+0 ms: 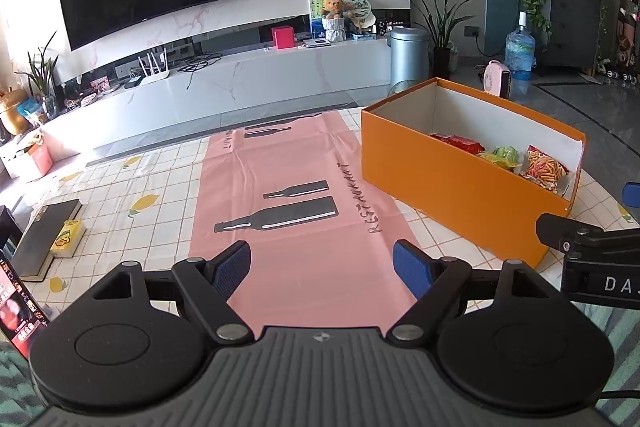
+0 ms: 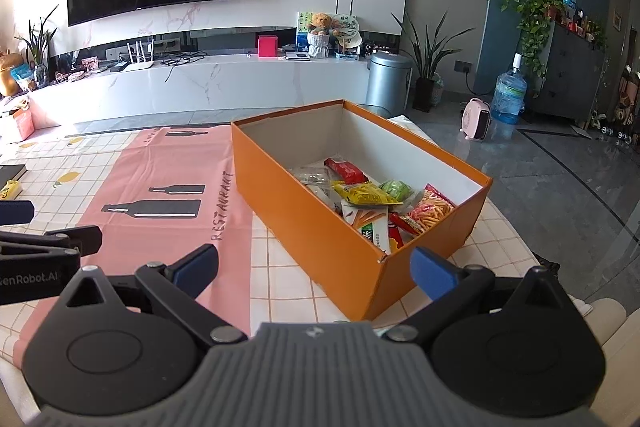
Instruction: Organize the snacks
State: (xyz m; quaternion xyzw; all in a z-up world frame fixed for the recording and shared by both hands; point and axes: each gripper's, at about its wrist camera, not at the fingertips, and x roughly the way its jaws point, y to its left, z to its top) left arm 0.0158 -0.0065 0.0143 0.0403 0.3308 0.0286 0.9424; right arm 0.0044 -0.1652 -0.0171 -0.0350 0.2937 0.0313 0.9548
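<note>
Both tools are spread wide and carry nothing: the left gripper (image 1: 322, 269) hovers over the pink mat (image 1: 296, 211), its ribbed blue pads (image 1: 230, 269) well apart with only the smooth, creased sheet between them, and the right gripper (image 2: 316, 267) hangs just short of the near corner of the orange box (image 2: 320, 227), fingers splayed to either side of that corner without touching it. The box is a rectangular cardboard one, matte orange outside and pale white inside, lidless, standing on the right part of the table with its long side angled away to the far left. The snacks lie inside it on the floor of the box, crowded toward the near right end – a glossy red packet (image 2: 346, 171) farthest in, a clear crinkled wrapper (image 2: 314, 177) to its left, a yellow pouch (image 2: 366, 195) beside a green rounded one (image 2: 396, 189), a red bag printed with orange sticks (image 2: 430, 213) against the right wall, and a flat white-and-green pack (image 2: 372, 227) nearest. The mat, printed with black bottle shapes and the word RESTAURANT, lies just left of the box over a white gridded tablecloth (image 1: 160, 187) dotted with lemons. At the far left edge – a dark book (image 1: 46, 239) with a small yellow carton (image 1: 68, 239) touching its right side
</note>
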